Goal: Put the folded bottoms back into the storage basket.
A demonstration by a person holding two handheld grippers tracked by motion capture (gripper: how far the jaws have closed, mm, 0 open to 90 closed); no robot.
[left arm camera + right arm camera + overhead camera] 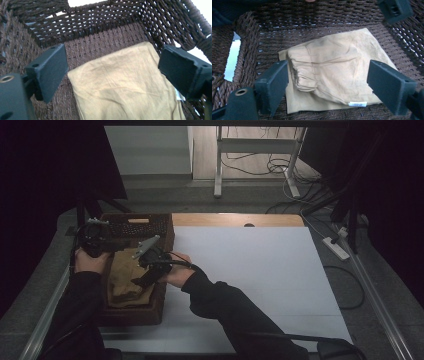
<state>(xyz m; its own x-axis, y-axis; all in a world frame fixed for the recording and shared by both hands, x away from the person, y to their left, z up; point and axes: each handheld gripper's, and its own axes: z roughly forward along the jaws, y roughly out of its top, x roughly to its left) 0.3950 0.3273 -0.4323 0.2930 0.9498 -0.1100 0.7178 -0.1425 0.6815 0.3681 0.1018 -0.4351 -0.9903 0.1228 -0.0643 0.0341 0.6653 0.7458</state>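
Observation:
A dark brown woven basket (135,220) stands at the table's left end, with a folded tan garment (125,280) lying flat on its bottom. My left gripper (117,245) reaches in from the basket's left side, and my right gripper (141,280) hangs over the cloth from the right rim. In the left gripper view the left gripper (111,62) is open, its jaws wide apart above the garment (125,95). In the right gripper view the right gripper (329,75) is also open over the garment (332,60), whose gathered cuff faces left. Neither gripper's pads touch the cloth.
A white sheet (250,270) covers the table to the right of the basket. The basket walls (100,22) stand close around both grippers. A small white label (357,104) lies at the garment's near edge. A desk frame and cables sit on the floor beyond the table.

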